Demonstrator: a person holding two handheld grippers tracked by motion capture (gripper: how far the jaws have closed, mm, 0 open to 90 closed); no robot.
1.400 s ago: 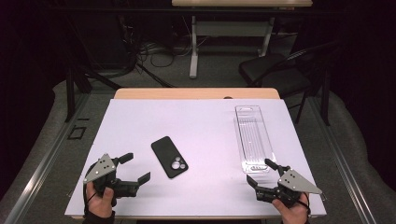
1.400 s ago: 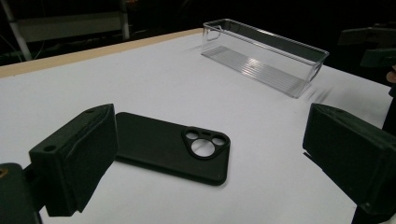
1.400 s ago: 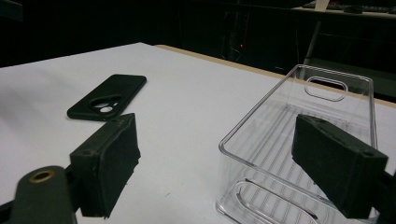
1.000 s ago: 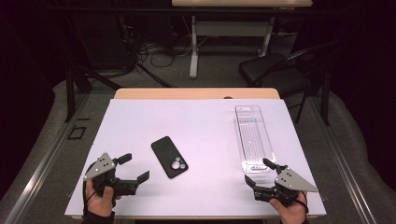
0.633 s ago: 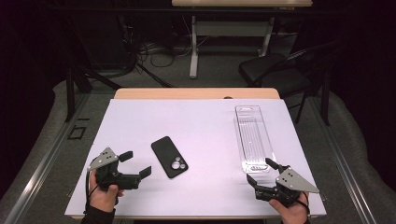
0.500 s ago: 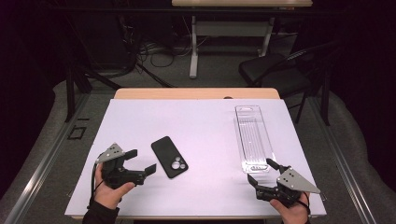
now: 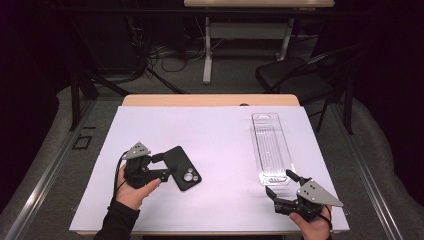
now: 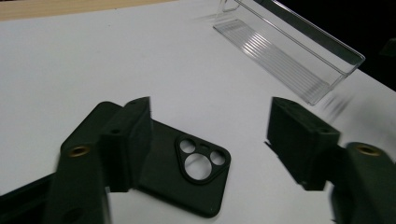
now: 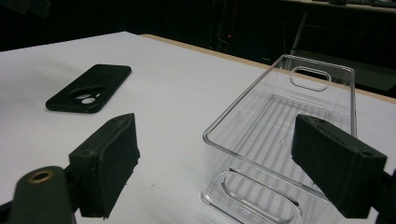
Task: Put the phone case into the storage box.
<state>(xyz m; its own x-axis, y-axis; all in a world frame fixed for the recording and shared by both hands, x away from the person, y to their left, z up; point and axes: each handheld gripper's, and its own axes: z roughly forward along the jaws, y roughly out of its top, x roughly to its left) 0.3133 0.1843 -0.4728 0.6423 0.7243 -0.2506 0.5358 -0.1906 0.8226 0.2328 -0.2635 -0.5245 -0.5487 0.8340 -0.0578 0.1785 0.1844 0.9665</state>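
Holding my left tongs (image 7: 161,166) low over the white-covered bench (image 7: 220,145), I have the flat black phone case with its three-holed camera cut-out (image 7: 182,167) lying between the jaws; they have just been closing but stand apart, one jaw over the case's edge, the other clear of it. My right tongs (image 7: 281,186) hang spread at the near end of the long clear plastic tray (image 7: 270,147), gripping nothing. No writing is readable anywhere. Bare white surface lies between case and tray. Beyond the bench's wooden far edge: grey floor, cables, a black chair (image 7: 292,75).
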